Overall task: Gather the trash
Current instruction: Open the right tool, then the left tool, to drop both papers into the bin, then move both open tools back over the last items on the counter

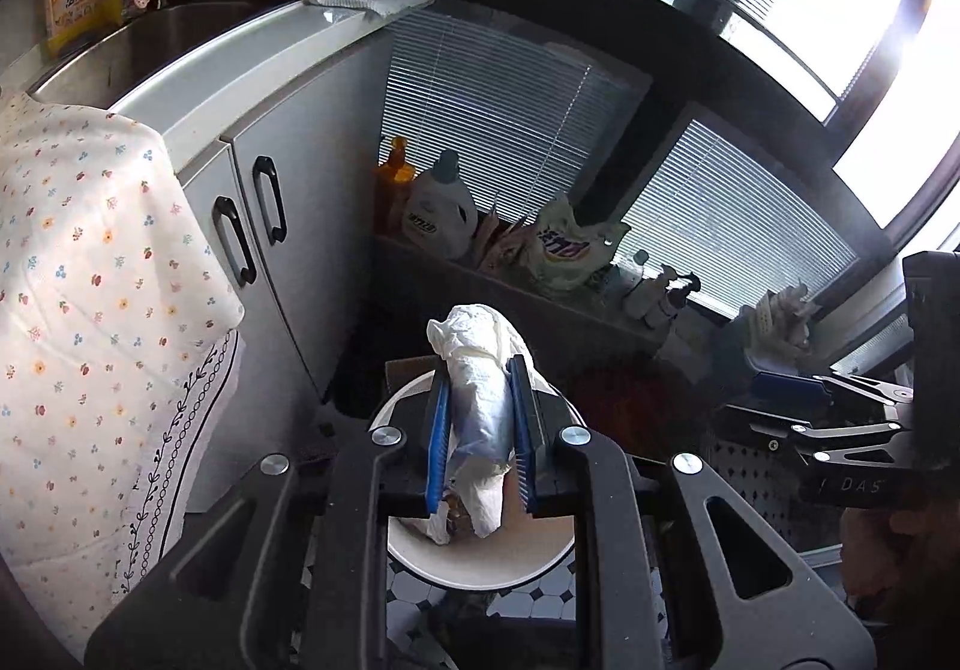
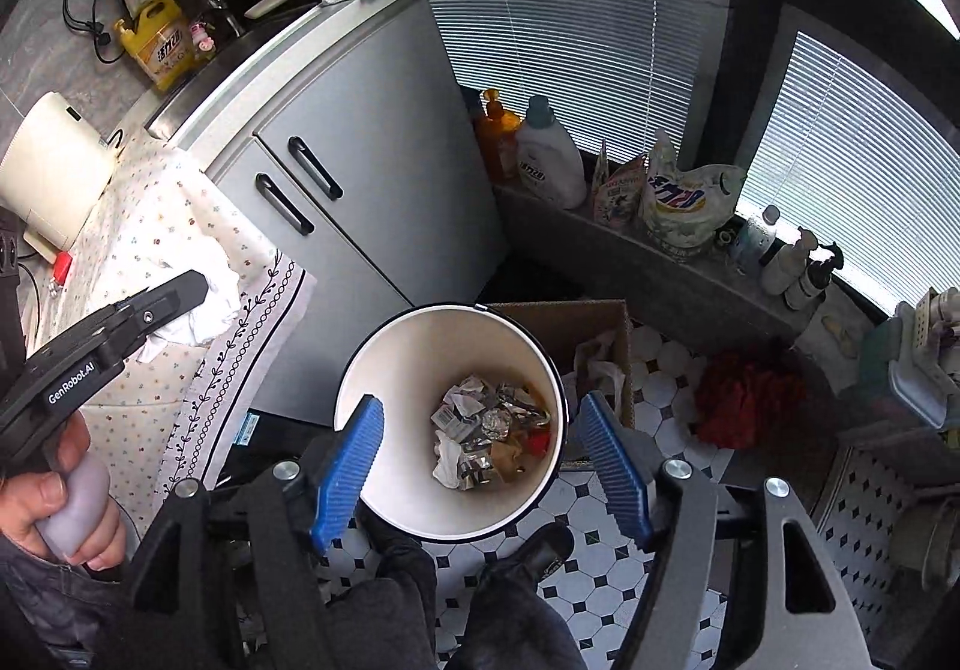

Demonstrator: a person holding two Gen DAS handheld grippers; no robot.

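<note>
Small kitchen corner, black-and-white tiled floor [image 2: 606,556], grey cabinet [image 2: 384,172] with two black handles at the far left, slatted blinds [image 2: 576,45] across the far side.

Left gripper [image 1: 480,430] clamped tight on a crumpled white wad of tissue [image 1: 480,400], blue pads [image 1: 437,430] pressing both sides, wad poking out past the fingertips. Held right above the white trash bin [image 1: 480,571], whose rim peeks out underneath.

Right gripper [image 2: 480,466] spread wide with nothing between the blue pads [image 2: 348,466], one on each side of the bin mouth [image 2: 420,340] seen straight down. In the bottom of the bin: heap of trash [image 2: 489,439], foil scraps, paper bits, something red.

Just right of the bin, a cardboard box [image 2: 600,322] with paper in it; further right, a red cloth [image 2: 750,400] on the tiles. Along the far ledge: orange bottle [image 2: 498,129], white detergent jug [image 2: 549,159], refill pouch [image 2: 684,202], a few pump bottles [image 2: 804,268]. At the left, floral tablecloth [image 2: 156,226] draped over a table edge. Up on the counter, yellow dish soap bottle [image 2: 159,39] beside the sink. Person's hand [image 2: 54,508] on the left gripper's handle at near left, dark shoes at the near edge.
</note>
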